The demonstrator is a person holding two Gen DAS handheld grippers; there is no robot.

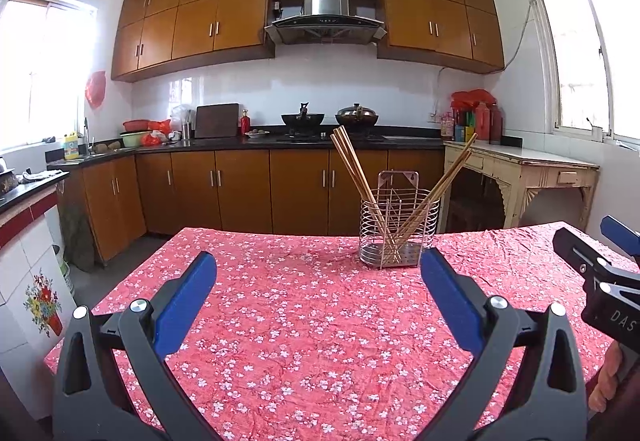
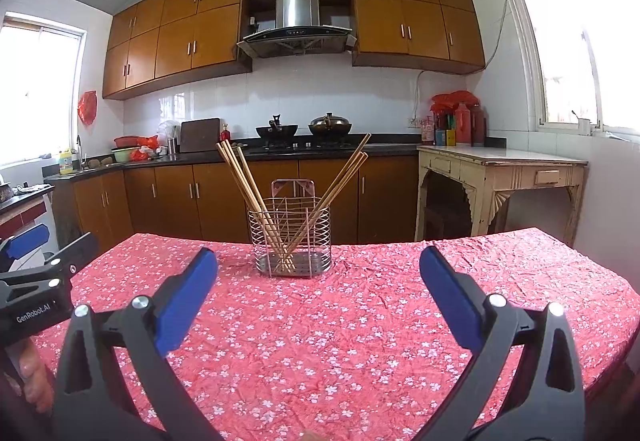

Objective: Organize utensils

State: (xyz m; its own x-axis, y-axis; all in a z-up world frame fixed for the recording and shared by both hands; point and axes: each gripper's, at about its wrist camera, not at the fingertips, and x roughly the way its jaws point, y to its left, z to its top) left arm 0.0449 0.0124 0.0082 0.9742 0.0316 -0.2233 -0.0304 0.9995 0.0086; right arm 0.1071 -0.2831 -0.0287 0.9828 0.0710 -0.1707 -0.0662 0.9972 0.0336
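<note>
A wire utensil holder (image 1: 398, 237) stands on the red floral tablecloth (image 1: 300, 301) near the table's far edge; it also shows in the right wrist view (image 2: 293, 241). Several wooden chopsticks (image 1: 356, 171) stand in it, some leaning left, others leaning right (image 2: 344, 177). My left gripper (image 1: 318, 269) is open and empty, nearer to me than the holder and to its left. My right gripper (image 2: 318, 269) is open and empty, in front of the holder. Each gripper shows at the other view's edge, the right one (image 1: 600, 265) and the left one (image 2: 36, 269).
The table's far edge (image 2: 360, 239) drops off behind the holder. A cream side table (image 2: 500, 169) stands at the back right. Brown cabinets and a black counter (image 1: 280, 143) with woks line the far wall. A tiled counter (image 1: 28, 225) is at left.
</note>
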